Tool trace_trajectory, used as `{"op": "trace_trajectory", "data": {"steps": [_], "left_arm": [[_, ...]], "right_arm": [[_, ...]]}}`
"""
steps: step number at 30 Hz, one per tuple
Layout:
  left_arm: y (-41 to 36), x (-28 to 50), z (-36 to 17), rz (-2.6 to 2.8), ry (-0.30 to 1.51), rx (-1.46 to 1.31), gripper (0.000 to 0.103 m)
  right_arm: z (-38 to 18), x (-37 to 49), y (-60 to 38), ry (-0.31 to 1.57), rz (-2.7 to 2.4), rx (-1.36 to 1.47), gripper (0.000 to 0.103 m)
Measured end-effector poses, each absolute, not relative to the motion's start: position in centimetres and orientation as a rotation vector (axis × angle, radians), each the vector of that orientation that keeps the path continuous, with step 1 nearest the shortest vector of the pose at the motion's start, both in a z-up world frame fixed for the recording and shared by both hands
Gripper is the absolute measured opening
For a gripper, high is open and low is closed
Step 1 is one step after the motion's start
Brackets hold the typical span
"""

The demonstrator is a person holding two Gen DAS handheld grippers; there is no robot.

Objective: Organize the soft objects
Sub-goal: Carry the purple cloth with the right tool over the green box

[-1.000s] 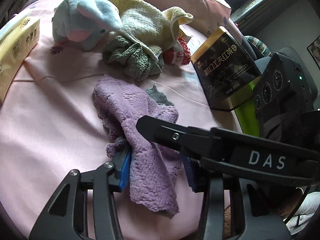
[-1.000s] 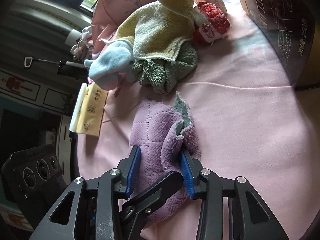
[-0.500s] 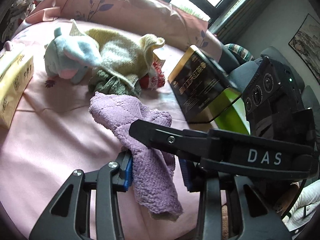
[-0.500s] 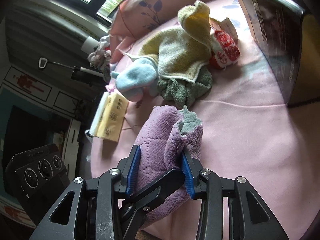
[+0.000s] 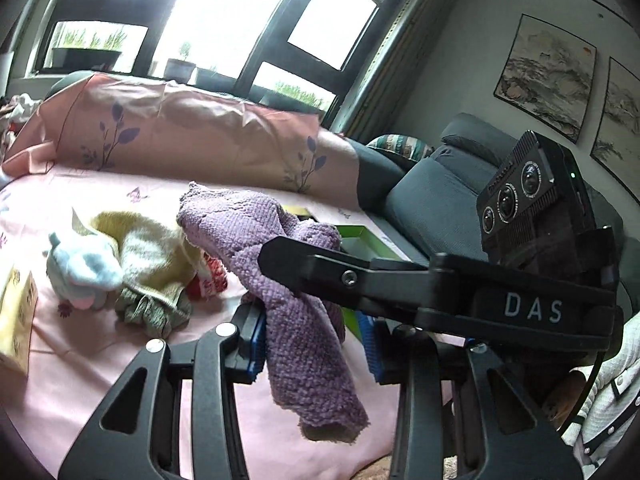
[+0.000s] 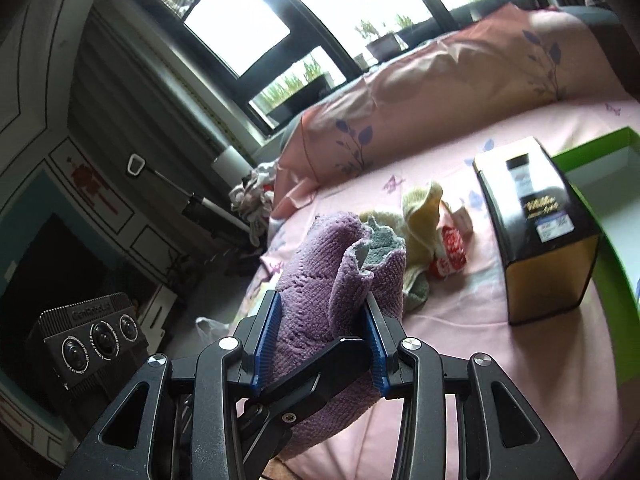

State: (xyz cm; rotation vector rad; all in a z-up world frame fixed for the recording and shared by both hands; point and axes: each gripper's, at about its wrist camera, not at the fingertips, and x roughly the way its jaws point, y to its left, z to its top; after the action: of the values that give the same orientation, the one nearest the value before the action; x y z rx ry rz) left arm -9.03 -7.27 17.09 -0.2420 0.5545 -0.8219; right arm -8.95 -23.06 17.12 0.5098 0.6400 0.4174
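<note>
Both tools clamp the purple towel (image 5: 296, 320), held in the air above the pink bed (image 5: 80, 360), near side of the soft pile. Left tool (image 5: 316, 344) is narrow on one hanging end; right tool (image 6: 324, 344) pinches a bunched fold. Risk, as I judge it: the loose lower corner drags the bed or the limp cloth slips from the pads, since only bunched edges are gripped. Towel is nubby, quilted, floppy. Pile: fuzzy blue plush elephant (image 5: 84, 268), yellow terry cloth (image 5: 156, 252), grey-green crumpled rag (image 5: 152, 312). Rigid glossy black box (image 6: 540, 232) right of pile.
</note>
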Motion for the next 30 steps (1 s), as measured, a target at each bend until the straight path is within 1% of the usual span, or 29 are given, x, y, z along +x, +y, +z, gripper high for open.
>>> {"op": "trace_trajectory", "data": {"steps": [5,9,12,21,30], "left_arm": [[-10.6,-8.4,20.4,-0.907,0.480,-0.179,0.036],[-13.8,-7.9,20.9,-0.985,0.453,-0.127,0.036],[-16.5,-7.4,20.3,-1.036,0.463,-0.071,0.036],[-24.5,-6.7,17.9,-1.183,0.576,0.007,0.036],[-30.7,-6.3,16.0,-1.261,0.671,0.082,0.036]], "right_arm": [[20.1,-10.0,-26.4,0.529,0.365,0.512,0.043],[20.6,-11.2,-29.2,0.450,0.302,0.520,0.043],[19.5,-12.0,-31.7,0.413,0.258,0.570,0.043],[16.0,-14.0,-39.7,0.379,0.103,0.723,0.043],[13.1,-15.4,-45.1,0.340,-0.039,0.848,0.043]]}}
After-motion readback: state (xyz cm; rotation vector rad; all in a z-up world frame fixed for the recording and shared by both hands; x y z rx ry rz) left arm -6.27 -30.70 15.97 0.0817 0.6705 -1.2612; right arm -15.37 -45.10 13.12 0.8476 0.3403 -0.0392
